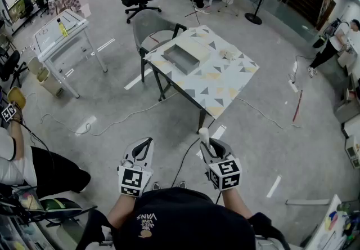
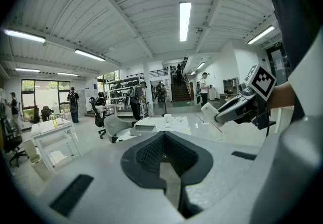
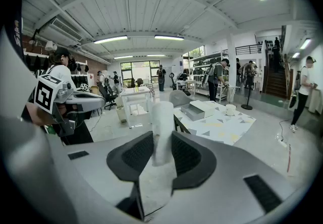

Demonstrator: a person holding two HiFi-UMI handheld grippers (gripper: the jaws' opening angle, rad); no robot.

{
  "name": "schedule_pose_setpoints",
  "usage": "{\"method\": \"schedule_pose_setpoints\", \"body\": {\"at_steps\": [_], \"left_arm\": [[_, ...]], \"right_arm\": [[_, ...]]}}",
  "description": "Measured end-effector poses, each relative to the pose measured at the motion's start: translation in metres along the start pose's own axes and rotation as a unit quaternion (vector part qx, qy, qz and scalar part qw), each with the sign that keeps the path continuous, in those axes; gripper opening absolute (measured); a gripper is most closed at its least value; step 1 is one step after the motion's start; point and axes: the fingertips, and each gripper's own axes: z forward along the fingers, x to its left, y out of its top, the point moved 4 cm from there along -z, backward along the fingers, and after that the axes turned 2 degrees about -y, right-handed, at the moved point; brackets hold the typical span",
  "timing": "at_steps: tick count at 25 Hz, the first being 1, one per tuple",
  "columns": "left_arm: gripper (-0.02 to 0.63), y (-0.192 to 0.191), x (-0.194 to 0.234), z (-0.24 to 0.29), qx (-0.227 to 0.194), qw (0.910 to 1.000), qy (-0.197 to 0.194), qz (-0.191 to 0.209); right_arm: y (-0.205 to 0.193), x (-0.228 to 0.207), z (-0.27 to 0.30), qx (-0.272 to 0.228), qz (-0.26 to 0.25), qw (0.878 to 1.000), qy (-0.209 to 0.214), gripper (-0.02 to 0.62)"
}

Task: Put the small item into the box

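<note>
White matte cylinder (image 3: 162, 127) pinched in right gripper (image 3: 162, 151).

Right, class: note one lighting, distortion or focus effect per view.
Head view: fisheye curves the floor around the patterned table. Left gripper view: the ceiling strip light glares white, corners go black. Right gripper view: the white roll in the right tool looks slightly soft.

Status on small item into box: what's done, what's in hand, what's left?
Done: the right tool is shut on the white cylinder. In hand: the carry; the person stands well short of the patterned table. Left: reach the table and drop the cylinder into the open grey box. The left tool is shut, empty.
</note>
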Motion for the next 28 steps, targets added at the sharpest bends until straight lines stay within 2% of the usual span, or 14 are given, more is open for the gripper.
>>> {"method": "schedule_pose_setpoints", "body": {"at_steps": [11, 16, 22, 28], "left_arm": [[0.006, 0.001, -0.017, 0.029, 0.007, 0.9993, 0.035, -0.014], [0.006, -0.005, -0.011, 0.037, 0.020, 0.9981, 0.050, -0.028], [0.006, -0.003, 0.026, 0.064, 0.012, 0.9984, 0.049, -0.027], [0.006, -0.003, 0.096, 0.092, 0.015, 0.9991, 0.028, -0.030]], "right_arm": [[-0.001, -0.038, 0.013, -0.009, 0.008, 0.999, 0.039, 0.114], [0.005, -0.049, 0.027, -0.010, 0.014, 0.999, 0.049, 0.114], [0.025, -0.054, 0.065, -0.014, 0.018, 0.999, 0.042, 0.114], [0.057, -0.043, 0.121, -0.011, 0.029, 0.999, 0.019, 0.114]]}}
